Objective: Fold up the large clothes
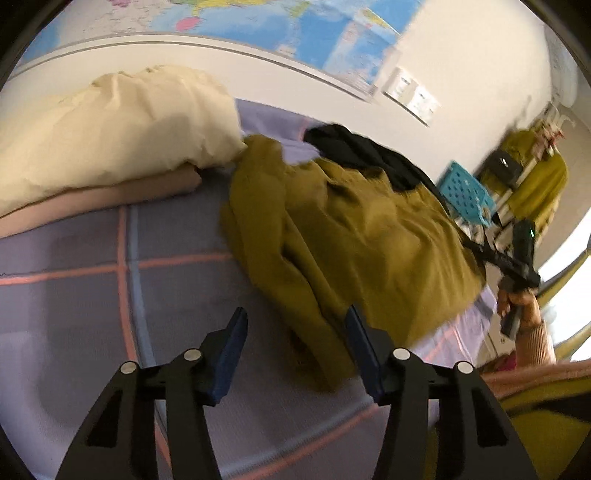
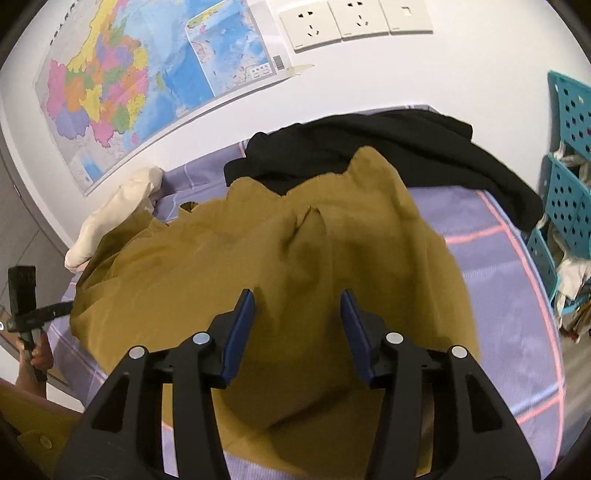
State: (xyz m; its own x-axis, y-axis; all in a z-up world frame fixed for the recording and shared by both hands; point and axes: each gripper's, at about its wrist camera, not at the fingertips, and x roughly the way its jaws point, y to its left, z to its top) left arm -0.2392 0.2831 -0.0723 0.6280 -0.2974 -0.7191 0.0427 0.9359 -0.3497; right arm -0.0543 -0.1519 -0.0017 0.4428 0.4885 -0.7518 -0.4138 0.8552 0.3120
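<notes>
A large mustard-olive garment lies crumpled on a bed with a purple checked sheet. A black garment lies at its far end, partly under it. My left gripper hovers over the sheet at the mustard garment's near edge, its blue pads apart and nothing between them. In the right wrist view my right gripper hangs above the middle of the mustard garment, its pads apart and not pressing on the cloth. The black garment lies beyond it, by the wall.
A cream pillow rests on a folded pink blanket at the bed's left. A wall with a map and sockets runs along the bed. Teal perforated baskets stand at the right. A hand shows at the right.
</notes>
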